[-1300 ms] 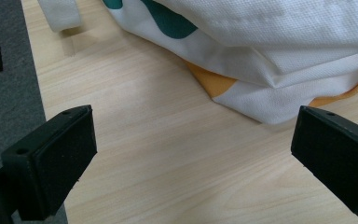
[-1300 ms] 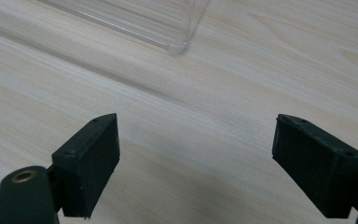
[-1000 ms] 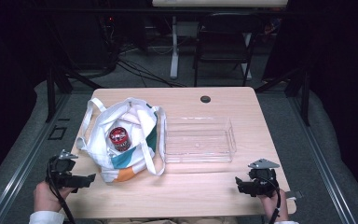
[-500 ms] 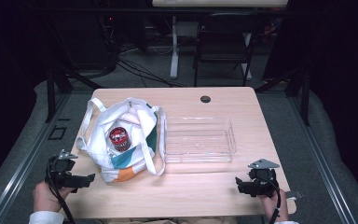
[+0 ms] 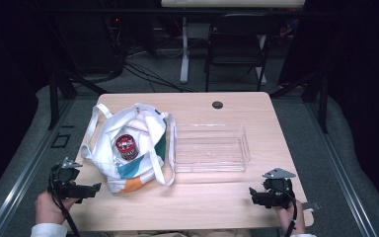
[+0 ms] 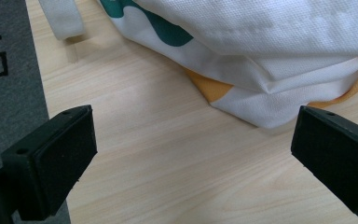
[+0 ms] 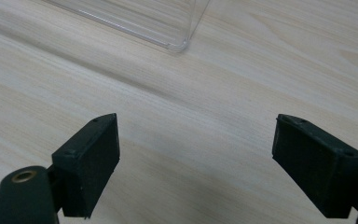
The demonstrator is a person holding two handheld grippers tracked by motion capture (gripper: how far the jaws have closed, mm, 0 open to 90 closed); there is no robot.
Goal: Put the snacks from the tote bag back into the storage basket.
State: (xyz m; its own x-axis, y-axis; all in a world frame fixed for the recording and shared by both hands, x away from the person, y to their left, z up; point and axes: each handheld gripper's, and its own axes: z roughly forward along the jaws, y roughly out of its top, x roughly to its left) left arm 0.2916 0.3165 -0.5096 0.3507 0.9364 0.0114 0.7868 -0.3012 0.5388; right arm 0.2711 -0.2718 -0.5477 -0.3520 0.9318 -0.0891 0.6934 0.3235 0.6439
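Currently both tongs low at counter [image 5: 202,202] near edge, each spread wide, pinching nothing. Left tongs [image 5: 91,189] just beside tote bag [image 5: 128,163], pointed at its orange-and-white bottom corner [image 6: 279,102], not touching. Right tongs [image 5: 254,195] near clear plastic tray [image 5: 209,148], short of its near corner [image 7: 179,44], bare wood between jaws. Bag open, lying left of tray and touching it, red-lidded can [image 5: 125,145] inside. Tray empty-looking, mid-counter.
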